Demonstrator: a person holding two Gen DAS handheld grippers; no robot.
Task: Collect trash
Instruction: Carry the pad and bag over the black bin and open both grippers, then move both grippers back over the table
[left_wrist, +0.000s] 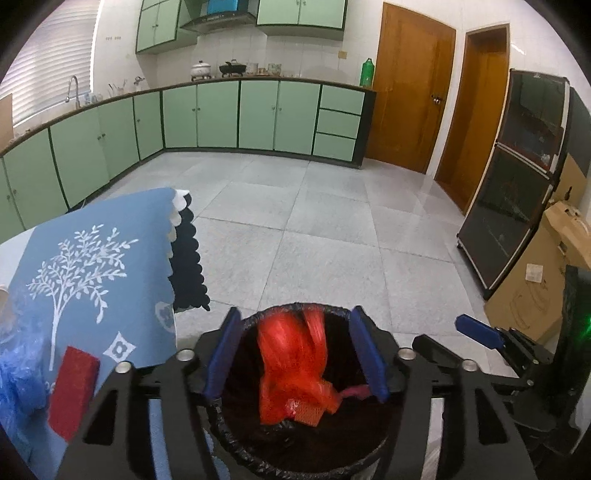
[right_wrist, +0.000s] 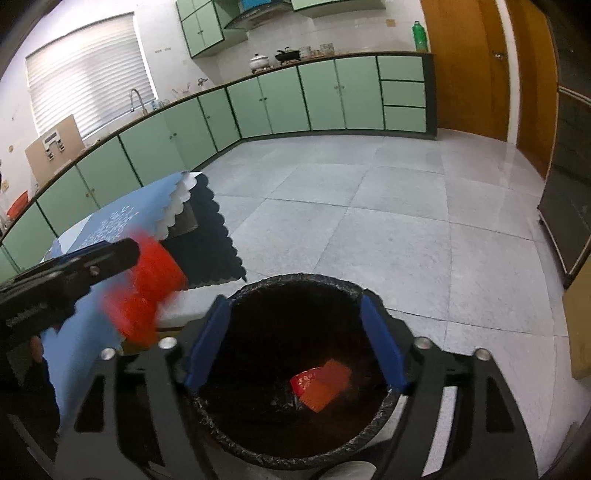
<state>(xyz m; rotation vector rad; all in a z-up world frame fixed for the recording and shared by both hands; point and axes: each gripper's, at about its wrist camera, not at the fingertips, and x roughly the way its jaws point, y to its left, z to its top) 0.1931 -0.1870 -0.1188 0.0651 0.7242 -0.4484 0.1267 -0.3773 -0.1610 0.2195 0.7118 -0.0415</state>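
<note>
Right wrist: right gripper (right_wrist: 293, 341) spread over bin (right_wrist: 295, 282); left gripper (left_wrist: 295, 354) spread; no legible writing.

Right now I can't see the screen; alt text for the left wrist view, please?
An open gripper hangs over a black-lined bin with a red mesh bag between its fingers. A blue tablecloth lies left, green kitchen cabinets beyond.

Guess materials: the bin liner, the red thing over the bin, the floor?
Bin liner: thin black plastic film, by its crinkled glossy rim. Red mesh bag: looks like plastic netting, translucent and bunched, with a grid visible at its lower end; blurred, so unsure. Floor: grey stone-look tile, polished, with grout lines and door reflections.
</note>
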